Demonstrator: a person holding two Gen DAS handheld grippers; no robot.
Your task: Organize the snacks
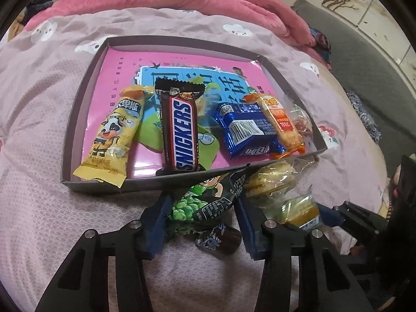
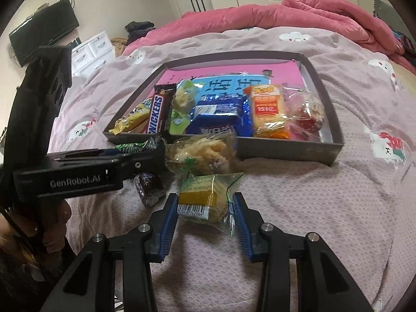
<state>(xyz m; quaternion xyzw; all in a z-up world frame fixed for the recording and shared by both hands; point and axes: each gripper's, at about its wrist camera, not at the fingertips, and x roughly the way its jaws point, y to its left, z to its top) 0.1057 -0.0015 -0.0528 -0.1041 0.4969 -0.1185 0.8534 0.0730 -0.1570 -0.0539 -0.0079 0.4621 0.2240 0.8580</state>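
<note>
My left gripper [image 1: 202, 204] is shut on a black and green pea packet [image 1: 208, 197], just before the near wall of the grey tray [image 1: 109, 182]. From the right wrist view that gripper [image 2: 156, 153] shows side-on, the packet [image 2: 135, 147] poking out of it. My right gripper [image 2: 205, 201] is shut on a clear-wrapped yellow cake with a barcode [image 2: 200, 197], over the bedspread. In the tray lie a yellow cow packet [image 1: 111, 140], a Snickers bar [image 1: 180, 132], a blue packet [image 1: 247, 130], an orange cracker pack [image 1: 282, 122] and a clear pack of red sweets [image 2: 305, 117].
A clear-wrapped crispy cake [image 2: 202, 156] rests on the pink bedspread against the tray's near wall. A small dark sweet [image 2: 149, 187] lies under the left gripper. A red quilt [image 2: 312, 13] is heaped beyond the tray. A hand [image 2: 52, 223] holds the left gripper's handle.
</note>
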